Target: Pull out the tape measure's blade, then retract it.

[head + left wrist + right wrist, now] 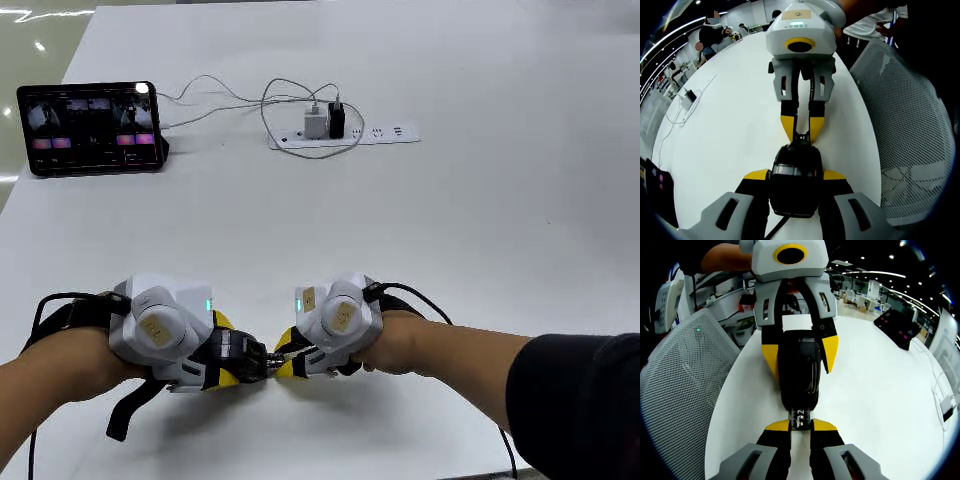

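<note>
So the tape measure (799,367) is a chunky black case with a glossy face. It sits low over the near edge of the white worktop (450,220), right between the two grippers, which point nose to nose. The left gripper (795,175) has the case. Its yellow-tipped fingers (756,175) are spread about as wide as the body and clamp it from both sides.

The right gripper (800,426) comes in from the opposite side. Its fingers (777,426) are squeezed narrow on the end of the blade (800,416). Just a short stub of blade shows past the mouth of the case, pale with black printed markings. The right fingertips sit just beside the case, almost touching it.

Other stuff: at the far left of the worktop there's a tablet (92,126) propped up with its screen lit. To its right is a white power strip (345,135) with a white charger and a black charger plugged in, and thin cables loop between them. All of that is well apart from the grippers. A grey mesh chair back (910,125) sits just off the worktop's near edge, close to the hands.
</note>
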`<state>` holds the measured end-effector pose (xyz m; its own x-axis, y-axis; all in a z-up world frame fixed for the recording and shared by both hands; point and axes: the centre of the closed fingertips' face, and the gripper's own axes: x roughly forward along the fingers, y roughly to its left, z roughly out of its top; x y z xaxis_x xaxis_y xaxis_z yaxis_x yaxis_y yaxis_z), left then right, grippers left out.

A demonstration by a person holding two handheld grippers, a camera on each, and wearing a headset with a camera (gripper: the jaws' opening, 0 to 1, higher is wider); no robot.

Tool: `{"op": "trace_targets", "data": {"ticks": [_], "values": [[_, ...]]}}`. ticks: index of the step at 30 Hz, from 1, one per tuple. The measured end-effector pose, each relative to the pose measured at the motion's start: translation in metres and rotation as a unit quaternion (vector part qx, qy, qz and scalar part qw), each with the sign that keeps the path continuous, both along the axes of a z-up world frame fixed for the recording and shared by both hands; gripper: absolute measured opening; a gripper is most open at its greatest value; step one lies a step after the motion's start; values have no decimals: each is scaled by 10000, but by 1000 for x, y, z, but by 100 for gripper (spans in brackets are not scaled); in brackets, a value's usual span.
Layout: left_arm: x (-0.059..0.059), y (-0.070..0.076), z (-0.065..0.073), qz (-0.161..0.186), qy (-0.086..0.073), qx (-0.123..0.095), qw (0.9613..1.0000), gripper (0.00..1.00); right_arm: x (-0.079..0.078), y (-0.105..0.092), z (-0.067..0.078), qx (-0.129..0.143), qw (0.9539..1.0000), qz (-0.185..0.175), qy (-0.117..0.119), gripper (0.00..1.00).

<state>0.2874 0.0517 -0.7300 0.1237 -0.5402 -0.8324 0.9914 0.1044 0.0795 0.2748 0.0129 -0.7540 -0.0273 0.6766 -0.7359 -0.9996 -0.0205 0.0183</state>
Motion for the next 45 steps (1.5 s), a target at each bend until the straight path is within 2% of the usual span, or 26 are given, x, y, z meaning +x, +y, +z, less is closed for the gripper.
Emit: {"op": "trace_targets", "data": {"ticks": [28,45], "values": [[1,1,0,21,-6,77,10000,32,1,-26,0,-116,9997,-188,139,9],[2,1,0,18,-23,153,9999,32,2,-45,0,-244,9994,-217,145,9]]}}
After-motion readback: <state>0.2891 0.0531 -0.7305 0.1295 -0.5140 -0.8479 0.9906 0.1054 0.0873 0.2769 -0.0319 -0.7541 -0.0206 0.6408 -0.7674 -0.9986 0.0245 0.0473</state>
